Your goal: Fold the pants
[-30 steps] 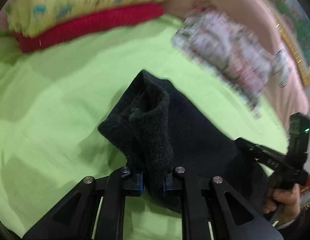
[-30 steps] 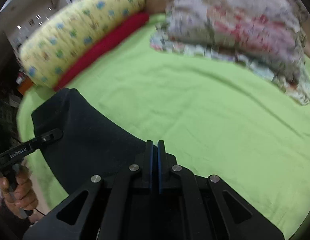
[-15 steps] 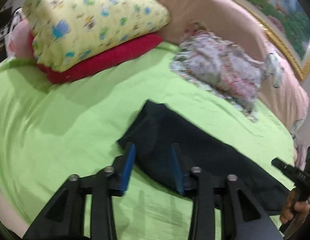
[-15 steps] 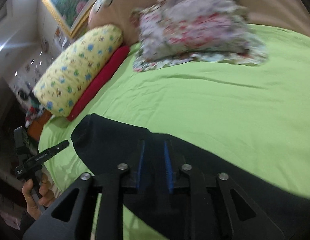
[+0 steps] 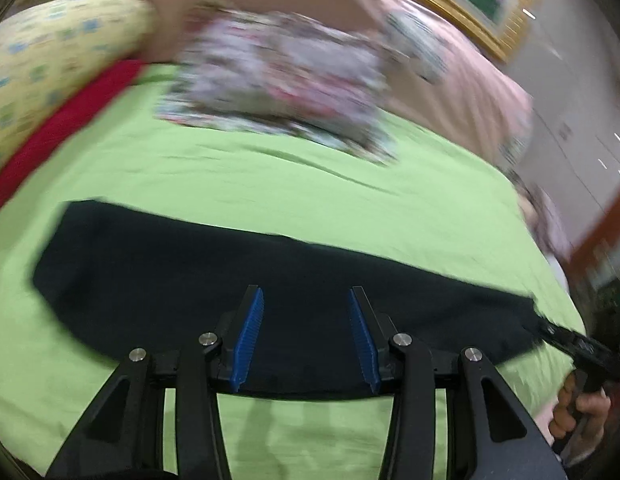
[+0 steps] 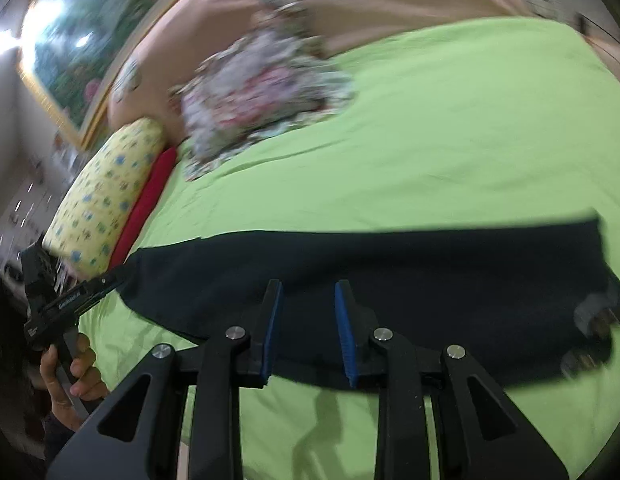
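Beyond pants [image 6: 389, 272], right-view-only buttons [image 6: 593, 316].

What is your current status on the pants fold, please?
Left gripper open, empty. Right gripper open, empty. Dark pants lying flat in a long band on the green sheet. Nothing on the pants; pillows clear at the far side.

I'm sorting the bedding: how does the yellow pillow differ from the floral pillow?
The yellow pillow is pale yellow with small blue motifs; the floral pillow is grey-white with pink flowers. The yellow pillow rests on a red cushion; the floral pillow lies on the green sheet. Both sit by the pink headboard, beyond the dark pants.
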Action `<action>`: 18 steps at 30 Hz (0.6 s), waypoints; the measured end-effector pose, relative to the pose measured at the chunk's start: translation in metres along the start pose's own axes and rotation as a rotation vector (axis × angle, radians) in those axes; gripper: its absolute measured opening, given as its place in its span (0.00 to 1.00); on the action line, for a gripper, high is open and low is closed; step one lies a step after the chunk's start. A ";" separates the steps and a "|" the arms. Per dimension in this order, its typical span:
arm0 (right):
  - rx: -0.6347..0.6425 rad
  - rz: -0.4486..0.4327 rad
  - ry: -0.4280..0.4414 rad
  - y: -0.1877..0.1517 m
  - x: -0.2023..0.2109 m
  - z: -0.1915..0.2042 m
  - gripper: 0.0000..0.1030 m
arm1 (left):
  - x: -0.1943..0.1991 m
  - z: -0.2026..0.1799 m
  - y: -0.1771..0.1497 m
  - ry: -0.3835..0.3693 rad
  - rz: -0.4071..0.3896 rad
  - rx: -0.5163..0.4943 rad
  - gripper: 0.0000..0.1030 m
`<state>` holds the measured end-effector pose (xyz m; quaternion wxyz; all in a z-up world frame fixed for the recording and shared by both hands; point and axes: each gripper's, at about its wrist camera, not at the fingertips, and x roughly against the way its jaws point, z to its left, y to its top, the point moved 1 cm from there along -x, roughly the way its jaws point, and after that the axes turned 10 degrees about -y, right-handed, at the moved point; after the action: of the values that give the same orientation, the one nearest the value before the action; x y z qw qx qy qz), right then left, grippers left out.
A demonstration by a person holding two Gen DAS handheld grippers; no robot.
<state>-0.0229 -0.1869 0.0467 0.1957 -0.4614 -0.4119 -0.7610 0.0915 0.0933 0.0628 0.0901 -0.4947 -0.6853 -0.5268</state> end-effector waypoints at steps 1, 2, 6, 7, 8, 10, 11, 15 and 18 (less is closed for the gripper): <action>-0.021 -0.001 -0.012 -0.004 0.004 -0.009 0.28 | -0.009 -0.011 -0.002 -0.036 0.031 -0.025 0.48; -0.052 -0.004 -0.033 -0.009 0.009 -0.021 0.28 | -0.020 -0.026 -0.006 -0.068 0.068 -0.059 0.48; -0.128 -0.015 -0.092 -0.024 0.025 -0.056 0.28 | -0.056 -0.074 -0.024 -0.148 0.181 -0.183 0.48; -0.146 -0.018 -0.111 -0.028 0.029 -0.063 0.28 | -0.064 -0.086 -0.029 -0.163 0.206 -0.220 0.48; -0.156 -0.022 -0.125 -0.030 0.031 -0.068 0.28 | -0.073 -0.100 -0.036 -0.180 0.233 -0.270 0.48; -0.180 -0.030 -0.151 -0.033 0.034 -0.078 0.28 | -0.088 -0.124 -0.051 -0.188 0.280 -0.370 0.48; -0.196 -0.032 -0.153 -0.034 0.035 -0.082 0.29 | -0.092 -0.131 -0.056 -0.186 0.295 -0.400 0.48; -0.243 -0.035 -0.156 -0.035 0.035 -0.093 0.42 | -0.118 -0.142 -0.069 -0.163 0.359 -0.474 0.48; -0.267 -0.039 -0.153 -0.034 0.032 -0.099 0.43 | -0.131 -0.142 -0.069 -0.159 0.383 -0.497 0.48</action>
<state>-0.1156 -0.2446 0.0362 0.0858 -0.5317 -0.3299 -0.7753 0.0467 -0.0951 -0.0048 0.0101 -0.6609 -0.4349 -0.6115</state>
